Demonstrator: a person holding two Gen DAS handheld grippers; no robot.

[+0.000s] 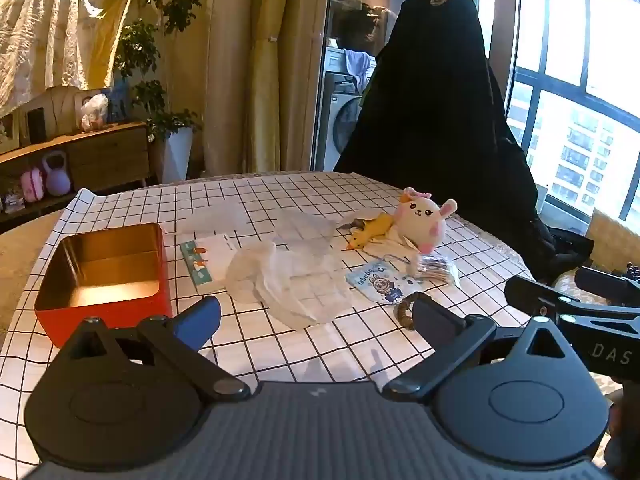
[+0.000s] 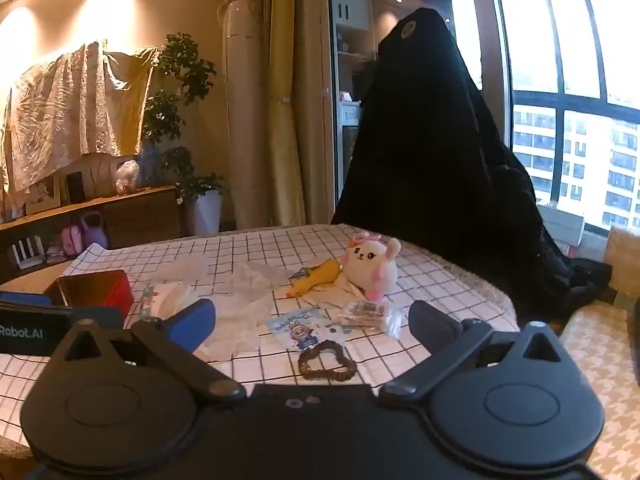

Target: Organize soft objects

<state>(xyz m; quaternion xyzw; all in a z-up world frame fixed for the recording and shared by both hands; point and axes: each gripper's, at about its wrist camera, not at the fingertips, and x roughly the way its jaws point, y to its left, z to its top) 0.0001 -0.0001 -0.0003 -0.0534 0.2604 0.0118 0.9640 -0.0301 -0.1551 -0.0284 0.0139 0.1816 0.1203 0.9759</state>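
Observation:
A white and pink bunny plush sits at the table's far right, beside a yellow rubber chicken toy lying on a white cloth. A crumpled clear plastic bag lies mid-table. An open red tin box stands at the left, empty. My left gripper is open above the table near the bag. My right gripper is open above a blue sticker pack and a dark bead bracelet.
A small clear packet lies near the plush. A card with a blue edge lies beside the tin. A chair draped in black cloth stands behind the table. The checked tablecloth covers the round table.

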